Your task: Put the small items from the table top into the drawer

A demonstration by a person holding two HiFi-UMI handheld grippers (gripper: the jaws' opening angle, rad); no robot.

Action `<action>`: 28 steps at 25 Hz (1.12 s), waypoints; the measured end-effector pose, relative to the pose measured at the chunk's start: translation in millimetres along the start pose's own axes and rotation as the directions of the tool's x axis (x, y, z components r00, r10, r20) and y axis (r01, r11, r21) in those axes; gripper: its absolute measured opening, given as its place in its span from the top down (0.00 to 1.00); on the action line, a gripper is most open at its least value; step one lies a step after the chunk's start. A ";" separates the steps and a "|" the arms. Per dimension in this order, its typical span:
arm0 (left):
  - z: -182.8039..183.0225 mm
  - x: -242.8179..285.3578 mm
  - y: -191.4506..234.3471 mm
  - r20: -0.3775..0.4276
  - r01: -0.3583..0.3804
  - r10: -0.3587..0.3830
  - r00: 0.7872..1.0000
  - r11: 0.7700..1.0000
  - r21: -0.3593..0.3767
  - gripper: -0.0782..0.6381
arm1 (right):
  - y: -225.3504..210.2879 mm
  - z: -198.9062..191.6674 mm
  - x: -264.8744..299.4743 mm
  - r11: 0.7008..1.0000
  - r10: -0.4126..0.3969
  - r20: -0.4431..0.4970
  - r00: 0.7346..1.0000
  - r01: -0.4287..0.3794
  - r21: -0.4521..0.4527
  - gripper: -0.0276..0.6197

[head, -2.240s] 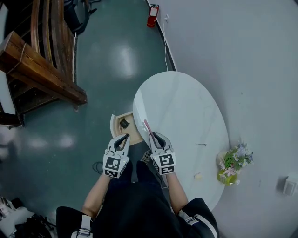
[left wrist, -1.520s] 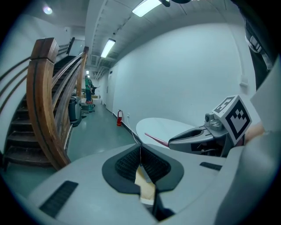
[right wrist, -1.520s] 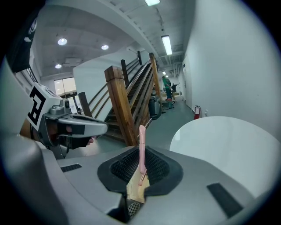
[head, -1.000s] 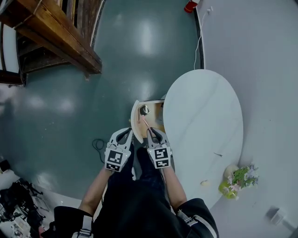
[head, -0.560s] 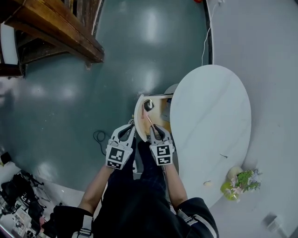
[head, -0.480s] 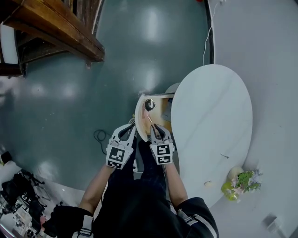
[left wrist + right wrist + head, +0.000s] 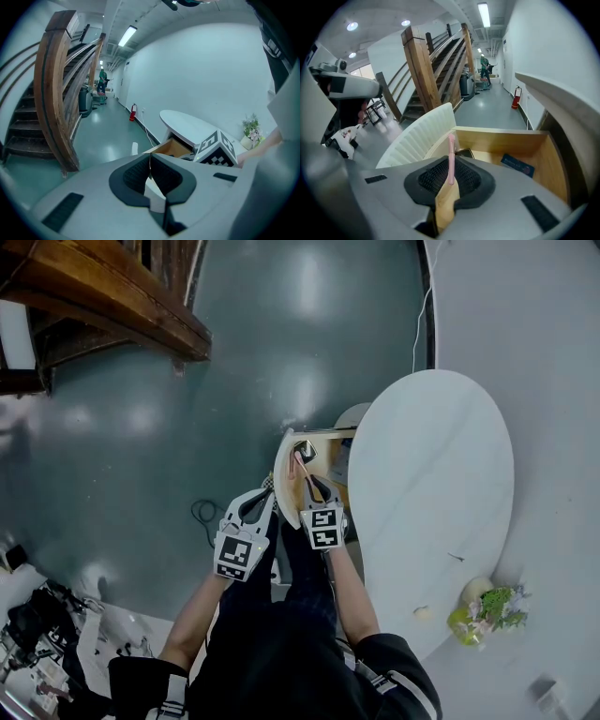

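Nearest: the left gripper (image 7: 150, 163) has its jaws pressed together with nothing between them. In the head view it hangs just beside the right one, short of the drawer.

Next: the right gripper (image 7: 450, 165) has its jaws nipped narrow on a thin pink stick (image 7: 451, 144), gripped at its lower part. The stick's long axis runs straight out along the jaws, free tip leading.

Key relation: the stick is already in hand, so the goal lies ahead of and below the right gripper, in the open light-wood drawer (image 7: 513, 140). The tip stands over the near part of the drawer floor, just inside the white ribbed drawer front (image 7: 419, 136). The right gripper is the nearer one; the left has no part in this.

Already inside are a small black square item (image 7: 462, 152) just past the tip and a blue card (image 7: 517, 165) to its right.

Judgement: this is the placing step. It calls for lowering, then parting the jaws. The stick may roll, or prop on the black item.

Farther: the white oval tabletop (image 7: 441, 493) carries a pot of flowers (image 7: 483, 613). Near the pot lie a small pale item (image 7: 421, 612) and a thin dark sliver (image 7: 457, 557), both too small to identify and probably yet to be put away.
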State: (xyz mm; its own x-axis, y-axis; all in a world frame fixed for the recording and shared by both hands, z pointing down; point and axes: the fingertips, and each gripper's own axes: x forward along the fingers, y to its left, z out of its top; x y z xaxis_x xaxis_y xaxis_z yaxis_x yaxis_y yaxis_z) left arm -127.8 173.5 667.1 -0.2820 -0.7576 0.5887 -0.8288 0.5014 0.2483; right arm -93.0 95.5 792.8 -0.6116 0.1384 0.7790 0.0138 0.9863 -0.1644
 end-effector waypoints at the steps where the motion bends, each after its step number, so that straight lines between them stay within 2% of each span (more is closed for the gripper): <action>1: -0.5 0.6 0.6 -0.002 0.001 -0.001 1.000 1.000 -0.001 0.86 | -1.9 -0.9 5.7 1.000 -0.002 -0.004 1.000 0.002 0.006 0.86; 17: -5.0 -2.9 11.9 -0.009 -0.016 0.016 1.000 1.000 -0.014 0.86 | -19.7 -27.3 56.3 0.998 -0.020 -0.121 0.992 0.027 0.056 0.86; 28: -3.1 -6.6 12.6 -0.003 -0.015 0.015 1.000 1.000 -0.013 0.86 | -16.5 -22.1 61.4 0.998 -0.008 -0.112 0.994 0.014 0.054 0.86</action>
State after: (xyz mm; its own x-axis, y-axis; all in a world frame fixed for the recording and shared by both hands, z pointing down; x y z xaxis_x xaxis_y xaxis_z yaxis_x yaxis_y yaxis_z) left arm -134.9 186.1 668.7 -0.2929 -0.7490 0.5944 -0.8182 0.5180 0.2496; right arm -113.4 89.8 856.7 -0.5190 0.1399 0.8433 -0.0376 0.9818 -0.1861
